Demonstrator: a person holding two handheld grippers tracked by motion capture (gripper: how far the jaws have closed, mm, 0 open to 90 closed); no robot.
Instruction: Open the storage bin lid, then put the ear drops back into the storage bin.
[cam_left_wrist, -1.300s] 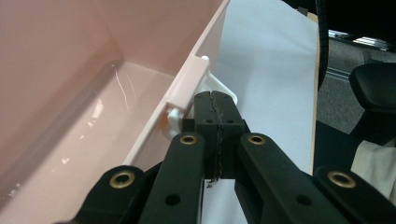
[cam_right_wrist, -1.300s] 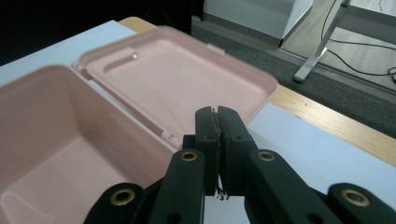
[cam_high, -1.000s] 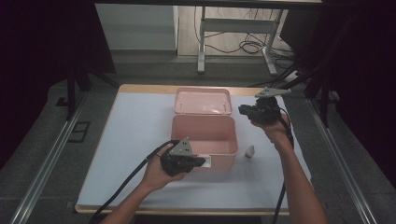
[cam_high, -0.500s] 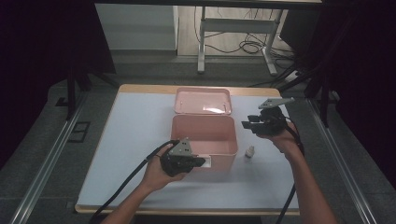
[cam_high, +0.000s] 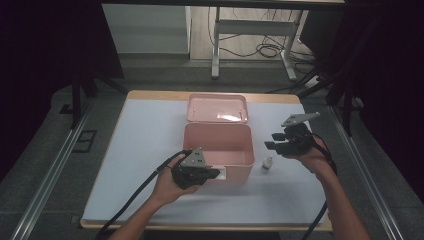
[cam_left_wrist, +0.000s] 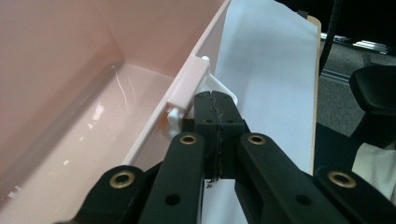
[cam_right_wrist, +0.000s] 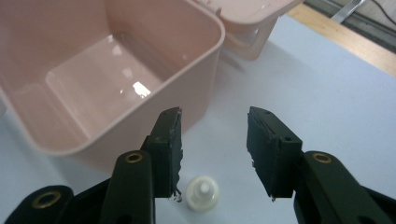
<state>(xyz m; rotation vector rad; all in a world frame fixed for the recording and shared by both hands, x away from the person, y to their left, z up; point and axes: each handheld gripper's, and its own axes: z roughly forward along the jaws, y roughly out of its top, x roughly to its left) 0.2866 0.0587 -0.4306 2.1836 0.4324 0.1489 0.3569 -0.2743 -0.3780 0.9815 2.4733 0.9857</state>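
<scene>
Left tongs (cam_high: 214, 173) clamped tight; right tongs (cam_high: 272, 145), just opening, hover empty.

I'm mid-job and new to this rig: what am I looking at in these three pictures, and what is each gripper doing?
No robot arm here: a person holds a two-jaw tool in each hand. The high view looks down on the white-covered table; the other two cameras ride on the tools.

The open pink box stands mid-table with its lid lying behind it. A small white bottle stands right of the box.

The left gripper is shut at the box's white front latch. The right gripper holds nothing; its jaws have just been opening above the bottle.
</scene>
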